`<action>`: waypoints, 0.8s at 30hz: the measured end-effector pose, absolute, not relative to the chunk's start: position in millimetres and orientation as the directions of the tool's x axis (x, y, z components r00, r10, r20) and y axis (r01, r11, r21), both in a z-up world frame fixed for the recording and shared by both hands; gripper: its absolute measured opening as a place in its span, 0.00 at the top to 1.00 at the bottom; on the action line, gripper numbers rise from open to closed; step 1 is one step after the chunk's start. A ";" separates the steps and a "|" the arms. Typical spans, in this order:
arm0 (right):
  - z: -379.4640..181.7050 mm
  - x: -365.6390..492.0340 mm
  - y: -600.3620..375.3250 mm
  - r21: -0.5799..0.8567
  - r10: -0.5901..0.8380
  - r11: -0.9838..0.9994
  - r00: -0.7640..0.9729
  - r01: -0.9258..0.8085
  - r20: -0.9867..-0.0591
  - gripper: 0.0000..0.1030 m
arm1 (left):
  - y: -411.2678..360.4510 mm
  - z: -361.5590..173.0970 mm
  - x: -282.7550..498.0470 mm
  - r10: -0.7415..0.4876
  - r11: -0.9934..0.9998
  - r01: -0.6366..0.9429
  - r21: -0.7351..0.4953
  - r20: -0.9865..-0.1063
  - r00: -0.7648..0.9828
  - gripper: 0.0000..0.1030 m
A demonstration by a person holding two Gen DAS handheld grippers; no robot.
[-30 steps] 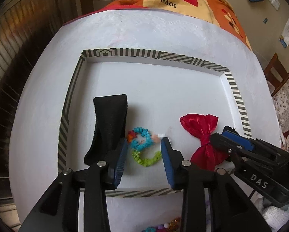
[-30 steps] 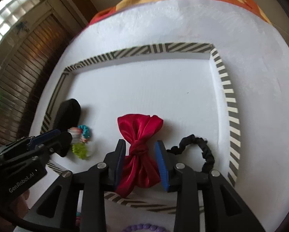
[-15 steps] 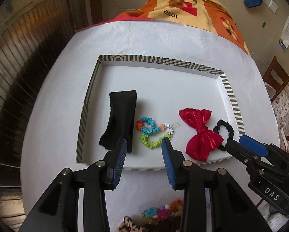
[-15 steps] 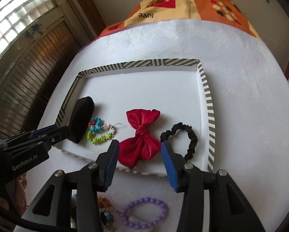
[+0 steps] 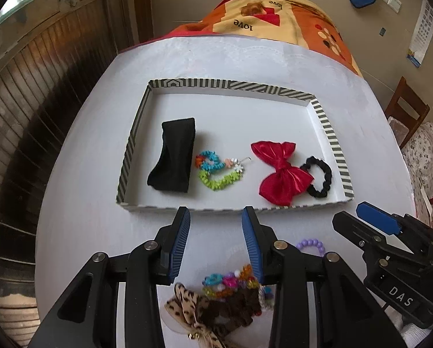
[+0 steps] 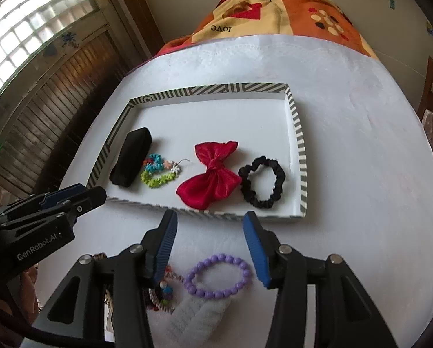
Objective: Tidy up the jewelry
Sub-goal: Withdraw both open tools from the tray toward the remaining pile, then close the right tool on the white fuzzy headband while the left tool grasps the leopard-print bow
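Opening empty above the purple bracelet (image 6: 218,276), right gripper (image 6: 209,229) jaws; left gripper (image 5: 216,223) agape, empty.

Black-white striped tray (image 5: 335,145), red satin bow (image 5: 280,174), black scrunchie (image 5: 320,177), black headband (image 5: 176,156), purple bead bracelet (image 6: 219,275), leopard-print bow (image 5: 187,310).

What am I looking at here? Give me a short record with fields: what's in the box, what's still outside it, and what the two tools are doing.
box: shallow striped tray on a white-covered table
in the box, left to right: black headband, colourful bead bracelet, red bow, black scrunchie
still outside: purple bead bracelet, leopard-print bow, a heap of mixed beads
left tool: open, holding nothing, near the heap
right tool: jaws opening, empty, above the purple bead bracelet
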State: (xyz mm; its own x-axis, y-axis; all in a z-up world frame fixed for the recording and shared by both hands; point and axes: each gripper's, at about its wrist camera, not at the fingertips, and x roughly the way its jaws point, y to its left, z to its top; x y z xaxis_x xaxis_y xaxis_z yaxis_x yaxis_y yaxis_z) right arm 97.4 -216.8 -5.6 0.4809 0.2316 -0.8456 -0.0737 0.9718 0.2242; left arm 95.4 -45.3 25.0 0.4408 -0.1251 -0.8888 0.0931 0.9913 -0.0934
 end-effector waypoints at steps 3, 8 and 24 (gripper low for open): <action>-2.1 86.0 -217.5 0.220 0.228 0.973 0.485 -0.075 -0.844 0.49 | -46.2 26.9 85.3 -0.125 0.991 0.094 -0.092 -0.887 0.444 0.73; 1.1 68.6 -218.9 0.219 0.227 0.973 0.485 -0.074 -0.845 0.48 | -48.2 29.3 68.9 -0.122 0.992 0.095 -0.089 -0.885 0.449 0.73; 9.1 20.6 -223.4 0.202 0.222 0.975 0.489 -0.093 -0.844 0.46 | -55.5 38.4 23.5 -0.122 0.991 0.104 -0.083 -0.875 0.469 0.73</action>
